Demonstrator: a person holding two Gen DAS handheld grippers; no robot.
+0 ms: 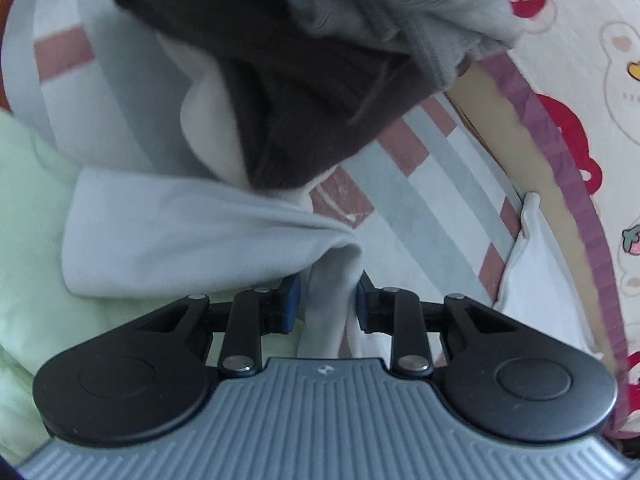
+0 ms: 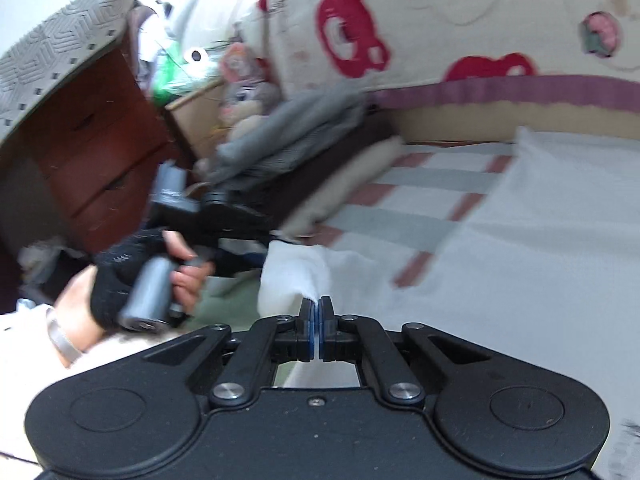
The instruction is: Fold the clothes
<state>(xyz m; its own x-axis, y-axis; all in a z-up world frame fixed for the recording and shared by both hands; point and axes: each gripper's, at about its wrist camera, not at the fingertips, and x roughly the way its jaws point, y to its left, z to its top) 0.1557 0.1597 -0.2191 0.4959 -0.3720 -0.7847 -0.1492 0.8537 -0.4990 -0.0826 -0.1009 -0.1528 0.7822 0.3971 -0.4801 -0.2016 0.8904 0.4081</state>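
A pale grey-white garment (image 1: 180, 240) lies bunched on the striped bed sheet (image 1: 420, 208). My left gripper (image 1: 328, 304) is shut on a thick fold of it between its blue pads. In the right wrist view the same white garment (image 2: 520, 260) spreads across the sheet (image 2: 432, 184). My right gripper (image 2: 318, 312) is shut, with the garment's edge pinched at its tips. A gloved hand (image 2: 188, 276) holds the left gripper's handle, low at the left of that view.
A dark brown garment (image 1: 312, 92) and a grey knit one (image 1: 360, 0) are piled beyond the held cloth. Green cloth (image 1: 32, 240) lies at the left. A padded wall with red cartoon prints (image 1: 568, 128) borders the bed. A wooden drawer unit (image 2: 100, 152) and a cardboard box (image 2: 196, 120) stand beside it.
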